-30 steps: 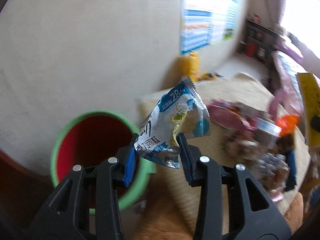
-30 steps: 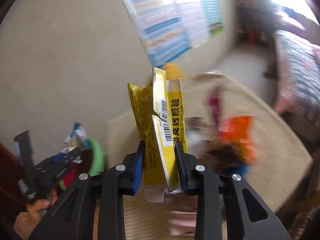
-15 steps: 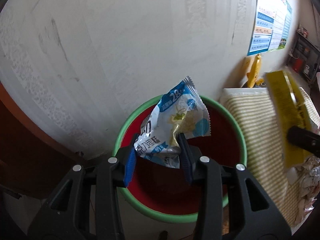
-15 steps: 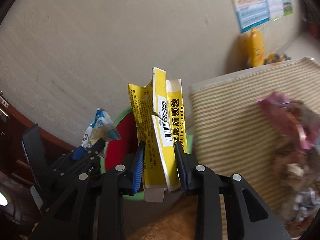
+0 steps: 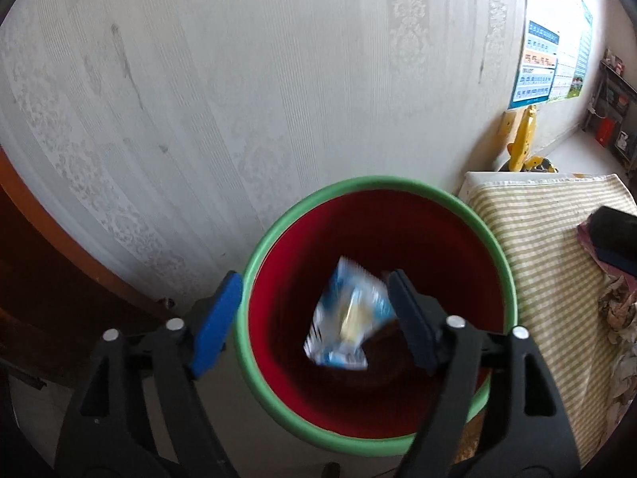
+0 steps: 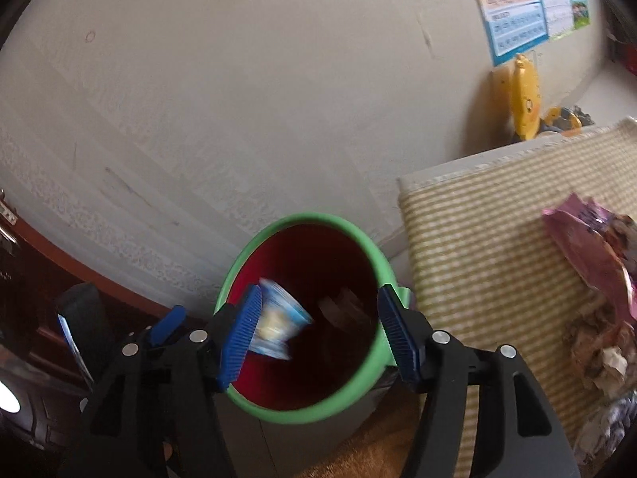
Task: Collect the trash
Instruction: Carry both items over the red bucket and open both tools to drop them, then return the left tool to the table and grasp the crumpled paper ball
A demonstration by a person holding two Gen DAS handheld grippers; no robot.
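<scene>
1. A round red plastic bin with a green rim (image 5: pixel 278 406) stands against a pale patterned wall (image 5: pixel 239 79).
2. The left tool (image 5: pixel 314 318) hangs above the bin, jaws opening and gripping nothing.
3. A blurred blue-and-white snack wrapper (image 5: pixel 346 318) is loose inside the bin's mouth.
4. The right tool (image 6: pixel 318 338) is also opening and empty over the bin.
5. At three o'clock lies a striped woven mat (image 6: pixel 477 239) with a pink crumpled wrapper (image 6: pixel 589 247).
</scene>
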